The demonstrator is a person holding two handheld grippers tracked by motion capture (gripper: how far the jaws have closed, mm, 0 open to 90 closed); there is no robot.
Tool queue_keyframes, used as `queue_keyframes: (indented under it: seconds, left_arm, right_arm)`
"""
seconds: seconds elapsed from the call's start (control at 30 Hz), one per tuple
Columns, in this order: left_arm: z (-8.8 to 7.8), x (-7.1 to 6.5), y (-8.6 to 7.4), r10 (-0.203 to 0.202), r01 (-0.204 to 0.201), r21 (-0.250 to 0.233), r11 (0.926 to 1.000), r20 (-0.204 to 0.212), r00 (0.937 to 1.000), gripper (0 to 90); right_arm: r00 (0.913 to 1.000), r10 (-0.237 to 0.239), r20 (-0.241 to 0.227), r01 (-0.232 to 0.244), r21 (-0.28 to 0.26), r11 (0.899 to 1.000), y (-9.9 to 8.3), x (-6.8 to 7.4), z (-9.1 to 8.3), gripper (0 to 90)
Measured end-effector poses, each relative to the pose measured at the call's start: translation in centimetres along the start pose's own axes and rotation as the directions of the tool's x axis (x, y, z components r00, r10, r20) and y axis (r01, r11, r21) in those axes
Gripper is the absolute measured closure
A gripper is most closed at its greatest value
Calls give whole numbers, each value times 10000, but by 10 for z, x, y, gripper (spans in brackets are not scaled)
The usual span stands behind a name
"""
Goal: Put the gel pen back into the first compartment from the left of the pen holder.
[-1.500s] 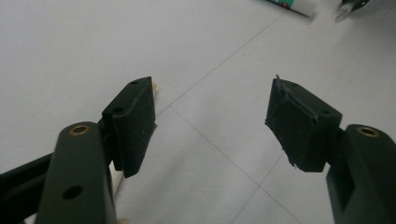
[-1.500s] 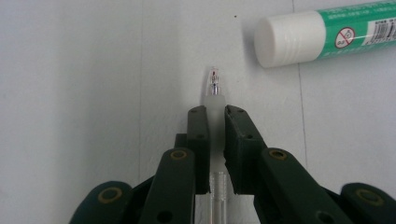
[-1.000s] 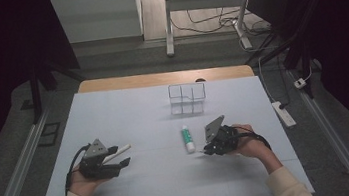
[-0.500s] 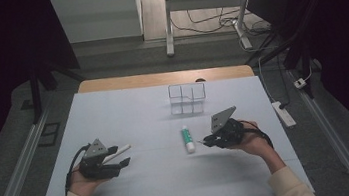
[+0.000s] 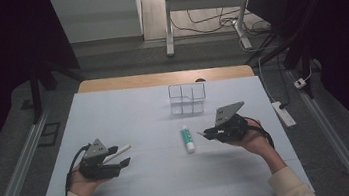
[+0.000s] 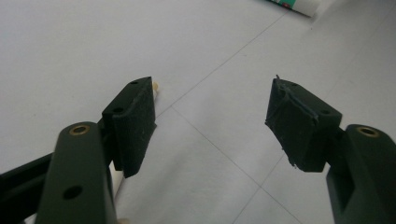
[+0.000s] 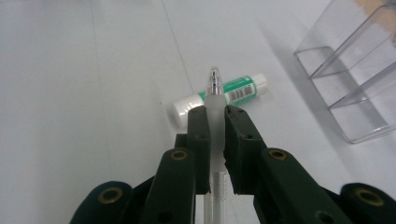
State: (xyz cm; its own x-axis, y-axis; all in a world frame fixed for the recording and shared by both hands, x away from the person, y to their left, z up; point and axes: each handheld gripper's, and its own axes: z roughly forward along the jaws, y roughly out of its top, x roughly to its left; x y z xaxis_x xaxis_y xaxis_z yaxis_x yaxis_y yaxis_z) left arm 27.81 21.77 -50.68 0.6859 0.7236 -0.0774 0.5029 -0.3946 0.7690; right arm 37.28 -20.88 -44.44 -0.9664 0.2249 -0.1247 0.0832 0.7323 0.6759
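One frosted clear pen (image 7: 214, 109), clear tip, pinched by right gripper (image 7: 215, 116), left gripper (image 6: 210, 121) spread.

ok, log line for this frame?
right claw: shut on pen | left claw: open, empty | glue stick: on table | organizer: empty

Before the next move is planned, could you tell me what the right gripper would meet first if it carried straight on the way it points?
Most likely the glue stick, lying just beyond the pen clamped in the right gripper; depth is uncertain.
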Motion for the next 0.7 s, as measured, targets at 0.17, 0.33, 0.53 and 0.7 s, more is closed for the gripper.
queue_keyframes:
  seconds: [0.17, 0.33, 0.53, 0.7]
  left_arm:
    - [0, 0, 0, 3, -3, -5, 10000, 0, 10000, 327]
    - [0, 0, 0, 12, -12, -6, 10000, -2, 10000, 328]
    - [0, 0, 0, 29, -29, 24, 10000, 6, 10000, 327]
    - [0, -1, 0, 34, -34, 12, 10000, 6, 10000, 327]
  right_arm:
    - [9997, 192, 152, -187, -363, 9992, 0, -2, -3, 801]
    - [9986, 430, 322, -410, -609, 9973, 0, -3, -5, 801]
    - [9975, 628, 320, -587, -1141, 9917, -1, -4, -7, 801]
    - [9948, 853, 553, -766, -1442, 9866, -1, -5, -9, 801]
